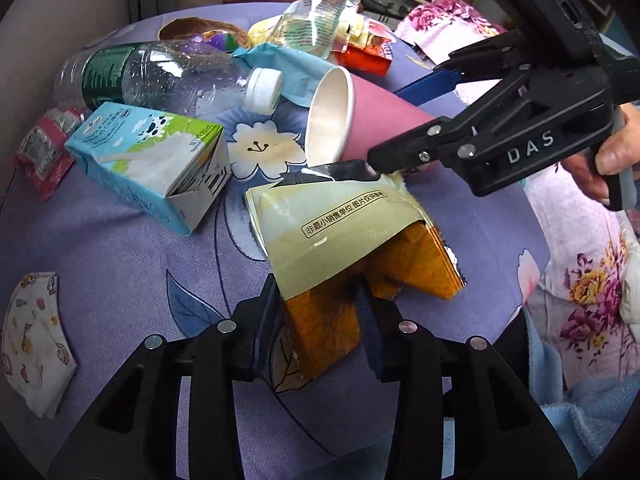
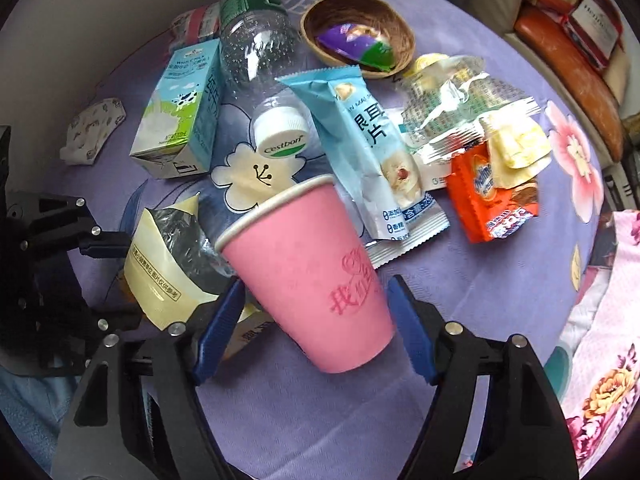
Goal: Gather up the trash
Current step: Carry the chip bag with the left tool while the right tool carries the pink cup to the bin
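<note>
On the purple flowered cloth (image 2: 320, 420) lies one pink paper cup (image 2: 308, 276) on its side, one clear plastic bottle (image 2: 256, 44) with a white cap, one milk carton (image 2: 176, 120), one light blue snack wrapper (image 2: 372, 152), one orange wrapper (image 2: 492, 200), one crinkly clear wrapper (image 2: 452, 96), one small red-and-silver packet (image 1: 42, 152) and one brown bowl (image 2: 356, 28) with a purple wrapper (image 2: 356, 42) in it. One white patterned cloth mask (image 1: 32, 340) lies off by itself.

The left gripper (image 1: 320, 316) has its fingers close together, pinching the brown end of one cream and gold pouch (image 1: 340, 236), just beside the cup.

The right gripper (image 2: 316, 328) points down over the cup. Its blue fingers (image 2: 408, 328) stand wide apart, one on each side of the cup near its bottom. The left one looks like it may touch the cup, but I cannot tell for sure; the right one has a small gap.
</note>
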Tool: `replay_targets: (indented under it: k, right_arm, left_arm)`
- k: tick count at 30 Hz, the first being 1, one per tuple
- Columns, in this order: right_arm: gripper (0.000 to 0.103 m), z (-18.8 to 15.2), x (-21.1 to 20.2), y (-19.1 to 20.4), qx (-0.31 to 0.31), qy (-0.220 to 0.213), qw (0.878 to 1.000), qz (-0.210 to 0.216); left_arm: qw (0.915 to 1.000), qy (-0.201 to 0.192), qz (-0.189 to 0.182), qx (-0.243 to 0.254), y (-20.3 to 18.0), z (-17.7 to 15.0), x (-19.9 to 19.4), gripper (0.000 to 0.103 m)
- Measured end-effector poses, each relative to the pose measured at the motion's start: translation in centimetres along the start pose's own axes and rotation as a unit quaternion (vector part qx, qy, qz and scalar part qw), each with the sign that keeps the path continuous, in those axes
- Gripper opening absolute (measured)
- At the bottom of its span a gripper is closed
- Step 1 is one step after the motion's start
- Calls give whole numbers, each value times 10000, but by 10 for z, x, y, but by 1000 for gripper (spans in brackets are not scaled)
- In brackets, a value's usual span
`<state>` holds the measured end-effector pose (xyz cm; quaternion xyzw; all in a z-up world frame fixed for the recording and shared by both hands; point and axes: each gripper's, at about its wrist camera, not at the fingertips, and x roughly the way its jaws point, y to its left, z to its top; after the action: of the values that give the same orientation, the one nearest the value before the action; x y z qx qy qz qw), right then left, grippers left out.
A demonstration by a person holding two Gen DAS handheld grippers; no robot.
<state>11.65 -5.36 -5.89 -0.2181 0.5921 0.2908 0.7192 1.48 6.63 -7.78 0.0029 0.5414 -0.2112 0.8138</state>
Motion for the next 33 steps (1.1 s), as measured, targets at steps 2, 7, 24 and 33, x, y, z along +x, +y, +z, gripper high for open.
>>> replay_targets:
  k: [2, 7, 24, 33]
  right_arm:
    - [64, -1, -3, -5, 117, -70, 9998, 170]
    - [54, -24, -18, -24, 524, -223, 9978, 344]
    - [54, -126, -47, -73, 1952, -663, 9777, 400]
    - [54, -157, -70, -110, 2627, -1144, 9577, 253]
  left_arm:
    - [10000, 13, -54, -82, 2, 0, 2, 42]
    - [10000, -10, -33, -90, 0, 4, 3, 43]
    - [9993, -61, 311, 209, -50, 23, 2, 35]
    - [9991, -185, 205, 332, -82, 53, 7, 35]
